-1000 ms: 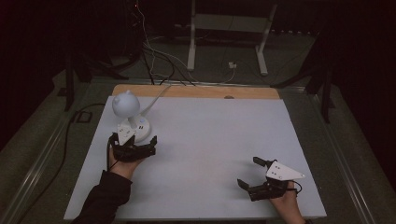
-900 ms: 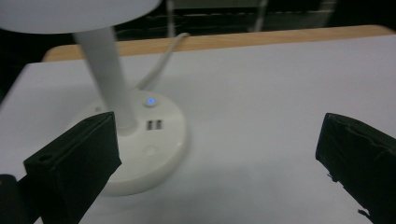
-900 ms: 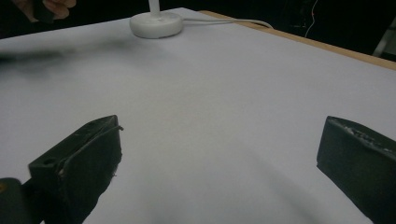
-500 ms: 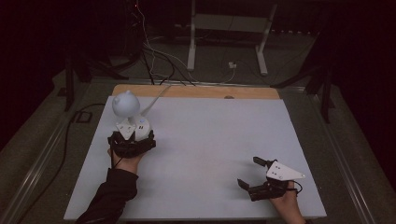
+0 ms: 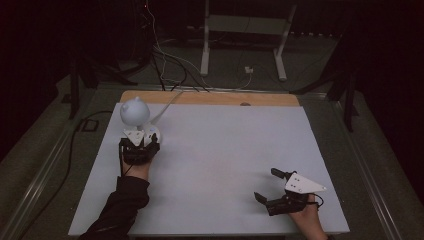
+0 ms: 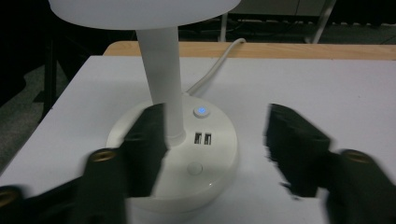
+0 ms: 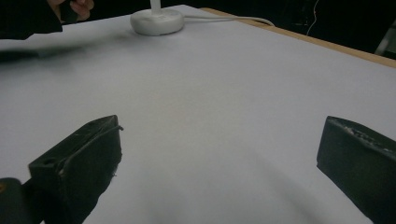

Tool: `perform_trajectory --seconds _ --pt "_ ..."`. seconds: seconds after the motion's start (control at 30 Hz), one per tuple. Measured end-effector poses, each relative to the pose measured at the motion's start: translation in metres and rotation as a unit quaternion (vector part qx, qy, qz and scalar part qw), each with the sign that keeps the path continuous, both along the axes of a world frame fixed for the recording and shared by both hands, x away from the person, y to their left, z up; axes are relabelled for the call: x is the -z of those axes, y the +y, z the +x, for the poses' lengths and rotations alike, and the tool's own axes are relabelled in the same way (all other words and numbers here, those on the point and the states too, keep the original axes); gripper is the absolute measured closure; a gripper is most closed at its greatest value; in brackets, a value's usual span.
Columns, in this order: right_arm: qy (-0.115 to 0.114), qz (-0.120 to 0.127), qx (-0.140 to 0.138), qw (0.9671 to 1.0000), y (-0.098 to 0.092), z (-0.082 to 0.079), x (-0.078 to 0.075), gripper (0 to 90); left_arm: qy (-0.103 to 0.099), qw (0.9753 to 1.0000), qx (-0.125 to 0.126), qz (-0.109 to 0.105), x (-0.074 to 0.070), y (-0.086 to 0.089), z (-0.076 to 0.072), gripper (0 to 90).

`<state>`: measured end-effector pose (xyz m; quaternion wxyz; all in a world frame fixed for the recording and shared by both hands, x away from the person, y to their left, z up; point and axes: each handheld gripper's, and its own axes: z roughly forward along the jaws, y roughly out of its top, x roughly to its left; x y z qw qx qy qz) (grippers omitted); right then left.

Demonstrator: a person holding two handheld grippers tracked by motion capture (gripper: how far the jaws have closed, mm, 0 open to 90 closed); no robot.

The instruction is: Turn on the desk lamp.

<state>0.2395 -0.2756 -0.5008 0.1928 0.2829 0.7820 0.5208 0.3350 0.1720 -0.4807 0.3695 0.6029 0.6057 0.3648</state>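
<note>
At the left of the desk point(image 5: 215, 165) we hold our left tool point(image 5: 139, 149) right up against a small white lamp point(image 5: 134, 112) that stands near the far left corner. In the left gripper view the tool is released, its jaws spread wide: one jaw lies over the lamp's round base point(image 6: 187, 163) beside the upright stem point(image 6: 161, 74), the other hangs over bare desk to the side. We see a button lit blue point(image 6: 201, 111) on the base, two small sockets point(image 6: 202, 138) just in front of it, and a plain round button point(image 6: 194, 168) nearer the tool. A white cord point(image 6: 212, 70) runs from the base toward the desk's wooden far edge point(image 5: 210, 98). Well apart, near the front right corner, our right tool point(image 5: 272, 187) rests low over the bare desk, released too, its jaws wide with nothing between them.
</note>
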Motion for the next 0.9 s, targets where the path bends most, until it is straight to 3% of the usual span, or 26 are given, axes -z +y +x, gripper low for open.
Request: perform_trajectory --seconds 0.17,0.43,0.67,0.9 --pt "0.002 0.001 0.0 1.0 0.0 0.0 0.0 0.0 0.001 0.9999 -0.011 0.005 0.002 0.001 0.002 59.6" --pt "0.003 0.0 -0.002 1.0 0.0 0.0 0.0 0.0 0.004 1.0 -0.003 0.005 0.007 0.004 0.006 79.2" --pt "0.006 -0.001 -0.005 1.0 0.001 0.0 0.001 0.0 0.009 0.9999 0.007 0.007 0.012 0.005 0.009 89.8" --pt "0.007 -0.003 -0.006 1.0 0.001 0.0 0.001 0.0 0.026 0.9996 0.013 0.006 0.021 0.008 0.015 90.0"
